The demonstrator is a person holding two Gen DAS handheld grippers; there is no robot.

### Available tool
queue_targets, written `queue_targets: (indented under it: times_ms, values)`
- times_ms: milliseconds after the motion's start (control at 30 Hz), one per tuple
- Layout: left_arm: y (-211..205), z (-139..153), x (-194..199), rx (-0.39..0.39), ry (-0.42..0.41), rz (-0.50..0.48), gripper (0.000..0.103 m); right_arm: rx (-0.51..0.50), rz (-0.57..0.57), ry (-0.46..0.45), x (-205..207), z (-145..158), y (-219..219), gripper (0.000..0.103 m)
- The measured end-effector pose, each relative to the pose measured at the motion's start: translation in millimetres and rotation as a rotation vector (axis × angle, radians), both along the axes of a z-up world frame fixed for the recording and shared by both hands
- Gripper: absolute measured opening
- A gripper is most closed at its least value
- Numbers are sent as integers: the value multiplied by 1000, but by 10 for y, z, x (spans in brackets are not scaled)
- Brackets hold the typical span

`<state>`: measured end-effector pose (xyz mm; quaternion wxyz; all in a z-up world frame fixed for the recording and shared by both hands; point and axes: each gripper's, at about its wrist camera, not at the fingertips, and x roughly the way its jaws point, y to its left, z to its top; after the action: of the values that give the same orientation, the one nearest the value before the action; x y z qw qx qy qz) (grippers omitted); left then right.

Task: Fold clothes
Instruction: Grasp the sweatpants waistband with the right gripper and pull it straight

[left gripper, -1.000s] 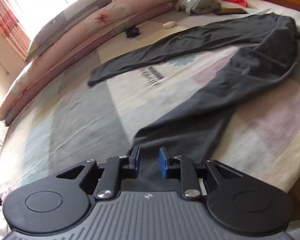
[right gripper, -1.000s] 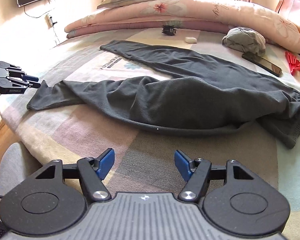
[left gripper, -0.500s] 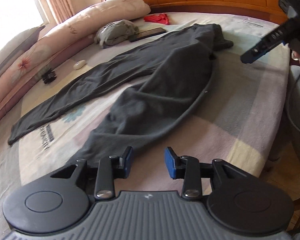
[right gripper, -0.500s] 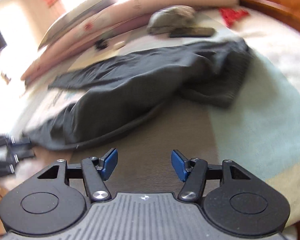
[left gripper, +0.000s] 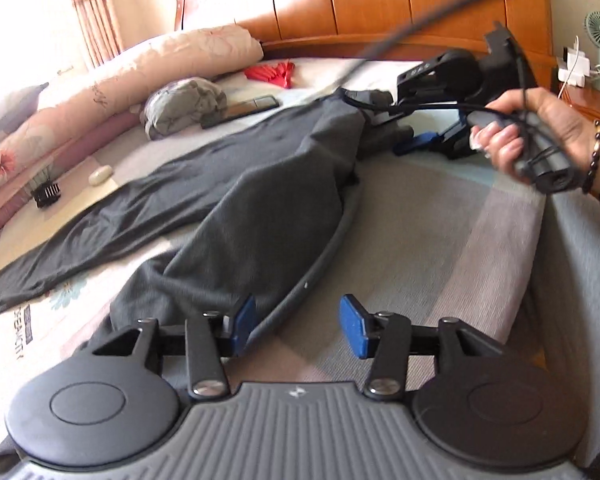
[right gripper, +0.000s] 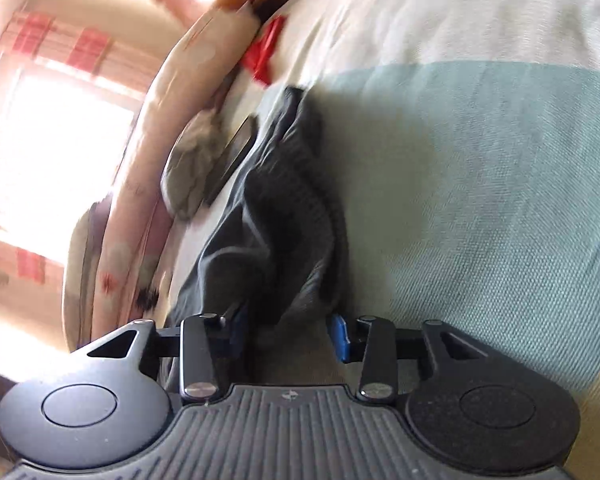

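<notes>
1. Left gripper [left gripper: 298, 330]: fingers [left gripper: 244, 320] are standing wide apart, gripping nothing. The left pad is sitting just at the curved edge of the dark grey trousers [left gripper: 260, 216]; can't tell whether it's touching. The right pad is hanging over bare bedspread [left gripper: 440, 248].
2. Right gripper [right gripper: 290, 334]: fingers [right gripper: 340, 338] are parted, straddling the bunched waistband end of the trousers [right gripper: 276, 216]. Cloth is lying between the pads, but the jaws are not yet pinching it. View is motion-blurred, so contact is uncertain.
3. In the left wrist view the right gripper [left gripper: 410, 142] is showing up at the far waistband end, held by the person's right hand [left gripper: 540, 132].
4. The trousers are lying spread on the bed, one leg stretched out toward the pillows [left gripper: 140, 80], the other bunched wider and running toward the left gripper.
5. Clutter lying well beyond the trousers: crumpled grey garment [left gripper: 186, 106], phone [left gripper: 248, 108], red item [left gripper: 272, 74], white object [left gripper: 100, 174], black hair clip [left gripper: 46, 194].
6. Step, my read: grasp phase, before the first fold. Both grippers are lining up on the garment, nothing lifted yet.
7. Next move is calling for: right closing on the waistband, left shifting onto the fabric edge and closing, then both lifting together to lay one leg over the other. Pinching one layer only would be risking a skewed fold.
</notes>
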<state>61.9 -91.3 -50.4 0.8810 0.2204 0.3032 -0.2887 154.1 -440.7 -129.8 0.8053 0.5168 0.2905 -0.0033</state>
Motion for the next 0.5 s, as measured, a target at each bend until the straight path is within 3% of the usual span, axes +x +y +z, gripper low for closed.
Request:
queue_targets:
  times_ms: [200, 300, 333, 400, 500]
  values:
    - [6, -6, -38, -11, 3, 11, 49, -54, -90, -11, 50, -35, 104, 44]
    - [55, -21, -38, -23, 17, 33, 50, -81, -135, -17, 76, -53, 157, 31]
    - [67, -27, -40, -23, 22, 43, 50, -90, -139, -18, 76, -57, 163, 17]
    - [79, -26, -54, -16, 27, 55, 50, -106, -114, -18, 51, -58, 137, 11]
    - [79, -12, -76, -5, 28, 63, 50, -133, -77, -11, -9, -16, 96, 12]
